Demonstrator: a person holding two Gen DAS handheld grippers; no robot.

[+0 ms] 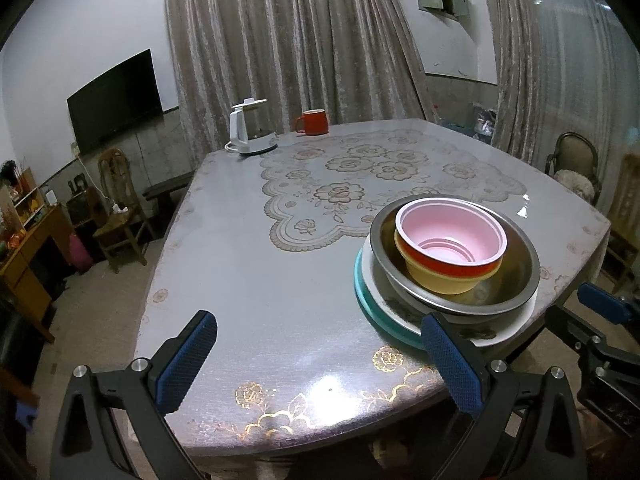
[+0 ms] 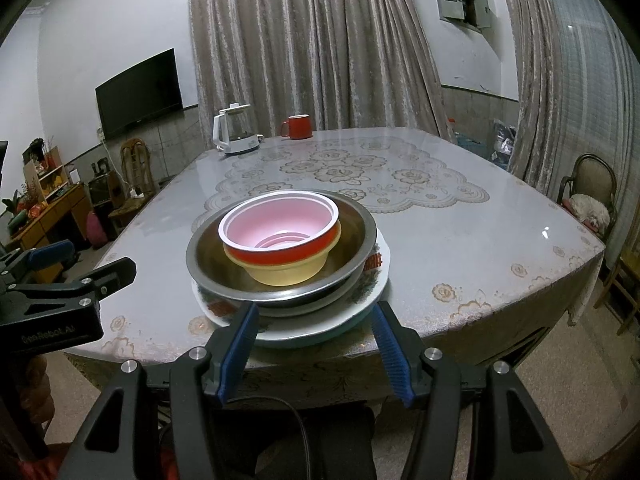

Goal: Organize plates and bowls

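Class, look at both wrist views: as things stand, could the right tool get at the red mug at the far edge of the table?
Probably not directly. The red mug stands far across the table, and the stacked bowls sit right before the right tool, so it would have to go over or around them.

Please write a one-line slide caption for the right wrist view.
Open right gripper faces nested bowls stacked on plates at the table's near edge.

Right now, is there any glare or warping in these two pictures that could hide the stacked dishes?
Left wrist view: glare patch on the table near its front edge, clear of the stacked dishes; edges bow, corners black. Right wrist view: small glint right of the stack, same fisheye bending, stack sharp.
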